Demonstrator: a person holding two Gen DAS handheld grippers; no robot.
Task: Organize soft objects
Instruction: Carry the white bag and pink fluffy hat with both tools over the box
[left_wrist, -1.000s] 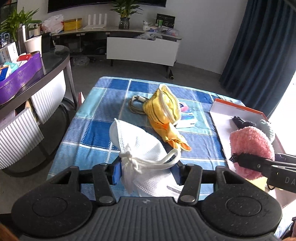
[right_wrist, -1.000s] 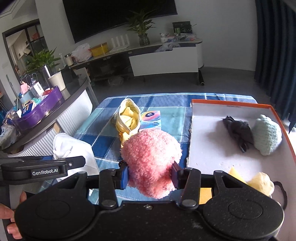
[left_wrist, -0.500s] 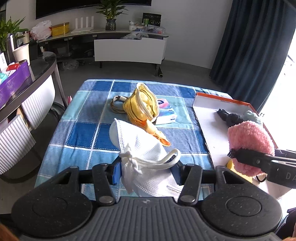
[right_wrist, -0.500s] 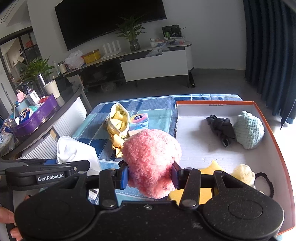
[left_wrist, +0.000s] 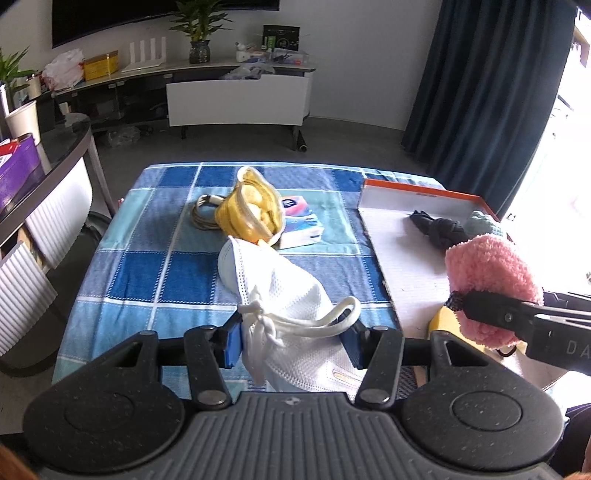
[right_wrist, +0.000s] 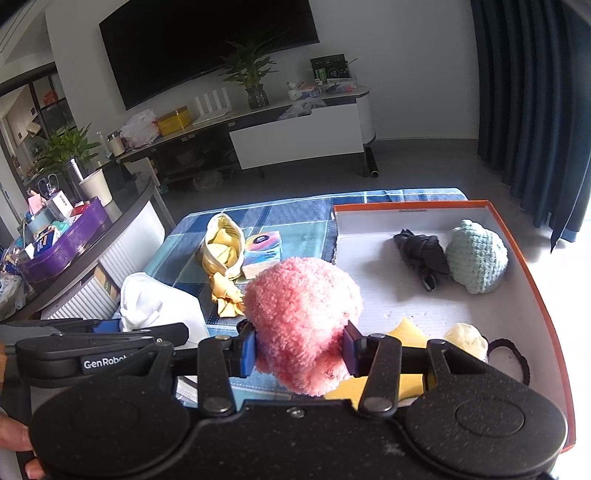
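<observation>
- 2 grippers are each loaded: the left gripper (left_wrist: 290, 341) is clenched on a white mesh bag (left_wrist: 280, 295) with a drawstring loop, and the right gripper (right_wrist: 299, 350) is clenched on a fluffy pink ball (right_wrist: 303, 317).
- The pink ball bulges above and below the blue pads, shaggy and easily squashed; it hangs over the box's left wall near its near corner.
- The white bag is limp and knotted at the neck, sagging over the near edge of the checked tablecloth (left_wrist: 147, 266), just left of the box.
- Judged step: carrying both pieces to the orange-rimmed box (right_wrist: 532, 273). To do it well, bring the ball over bare floor in the box's middle, lower it, then open; the bag needs a low release so its cord does not snag a finger.
- In the box's near part lie a yellow piece (right_wrist: 406, 328) and a cream ball (right_wrist: 465, 339); toward its far right corner, a dark bundle (right_wrist: 421, 254) touches a mint knitted ball (right_wrist: 476, 254).
- Farther, mid-table, a yellow pouch (left_wrist: 251, 214) is left outside the box, beside a tissue pack (left_wrist: 299, 225).
</observation>
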